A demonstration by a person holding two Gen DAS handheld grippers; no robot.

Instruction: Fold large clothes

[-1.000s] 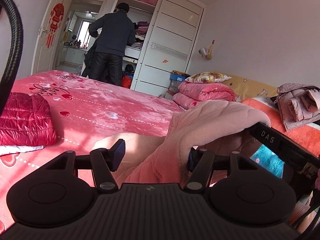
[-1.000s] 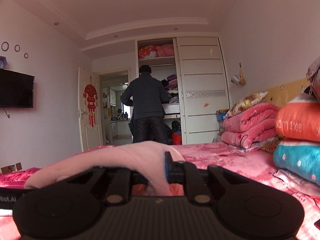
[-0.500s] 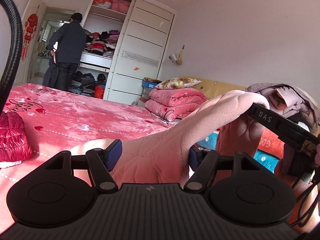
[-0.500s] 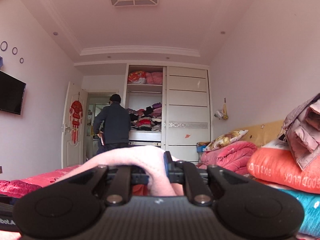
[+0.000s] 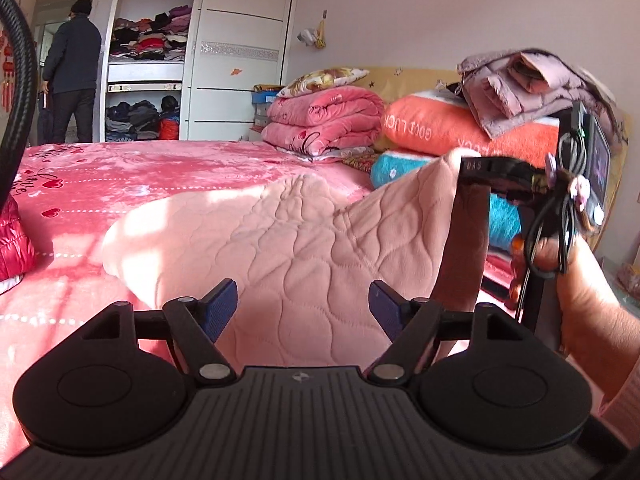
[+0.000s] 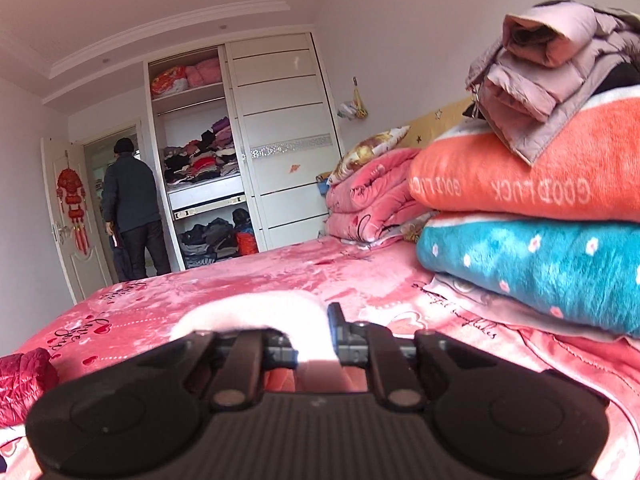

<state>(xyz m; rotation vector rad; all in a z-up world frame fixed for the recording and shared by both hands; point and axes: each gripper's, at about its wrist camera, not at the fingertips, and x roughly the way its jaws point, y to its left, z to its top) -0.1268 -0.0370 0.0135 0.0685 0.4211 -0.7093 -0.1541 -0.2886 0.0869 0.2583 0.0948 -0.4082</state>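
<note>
Gaping wide, the left gripper (image 5: 303, 306) has just been opening; its blue pads (image 5: 218, 312) stand clear of the pink quilted garment (image 5: 304, 240), which lies under and ahead of them with nothing pinched. The right gripper (image 6: 316, 344) is clenched on a fold of the same garment (image 6: 248, 312); in the left view that gripper (image 5: 480, 168) holds a corner lifted above the bed (image 5: 120, 176), so the cloth slopes from the raised corner down to the part resting flat near the bed's near edge.

Beyond the garment, toward the head of the bed, sit stacked blankets (image 6: 520, 184) with a folded mauve jacket (image 6: 540, 80) on top; a red puffer (image 5: 12, 240) lies at the left edge. Farther off a person (image 5: 74, 68) stands at the open wardrobe (image 5: 148, 60).

The fold looks only part made. With one side let go and the other hoisted, the main risk is that the free side slumps or skews, so the edges would not meet squarely when the lifted corner comes down. The thick quilting may also spring back open once released. How much cloth the right jaws hold is hard to judge, since the fold hides them; a shallow bite could slip under the hanging weight. Swinging the raised corner toward the head of the bed could brush the blanket stack and topple the jacket.
</note>
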